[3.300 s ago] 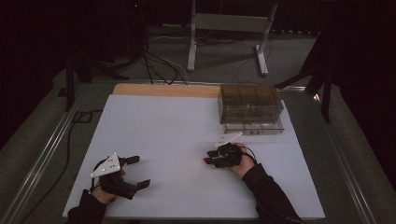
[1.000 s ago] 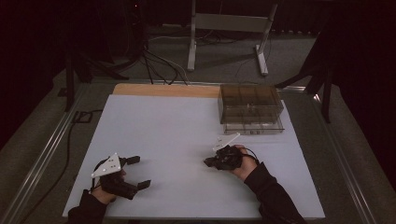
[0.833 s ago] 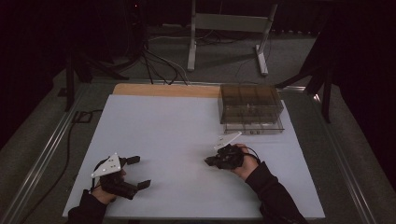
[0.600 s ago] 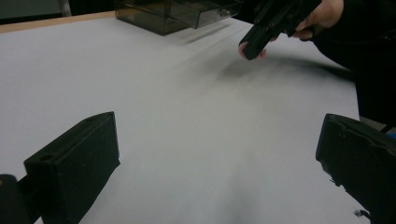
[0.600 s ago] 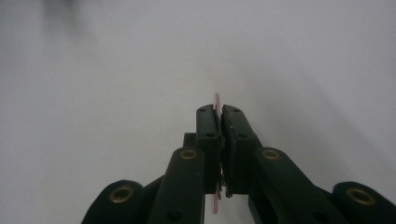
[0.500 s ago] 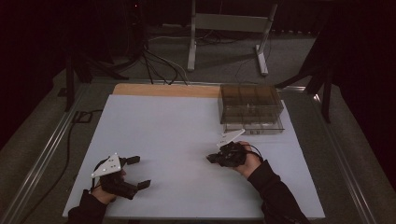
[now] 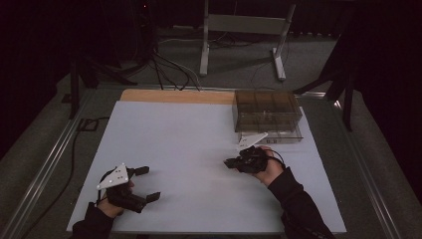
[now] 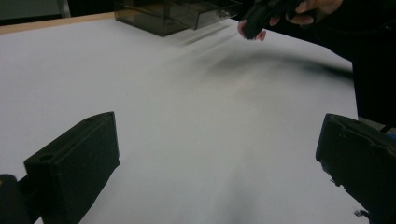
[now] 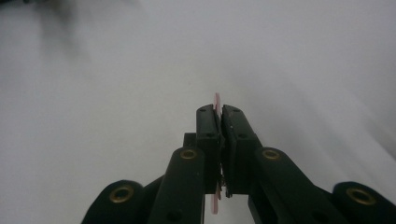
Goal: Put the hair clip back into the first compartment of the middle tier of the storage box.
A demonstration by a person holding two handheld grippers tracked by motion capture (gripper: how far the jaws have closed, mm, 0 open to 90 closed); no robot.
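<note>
1. Between the pads of the right gripper (image 9: 218,122), a thin pink card (image 9: 216,100) sits clamped edge-on, above the white tabletop (image 7: 189,144).
2. Left gripper (image 7: 144,183): jaws apart, empty, near the tabletop's front edge.
3. Smoked plastic drawer box (image 7: 266,107): just beyond the right gripper.

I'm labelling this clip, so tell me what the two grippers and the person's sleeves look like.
Both grippers, left gripper and right gripper, are black, each topped by a grey three-cornered plate. Jaws are blocky black pads with brass-coloured pivot rivets. Sleeves are dark and long.

No text, label, brand, number or sign can be read anywhere here. A small dark mark sits on the pale front strip of the smoky transparent plastic drawer box (image 7: 267,110), too blurred to make out.
</note>
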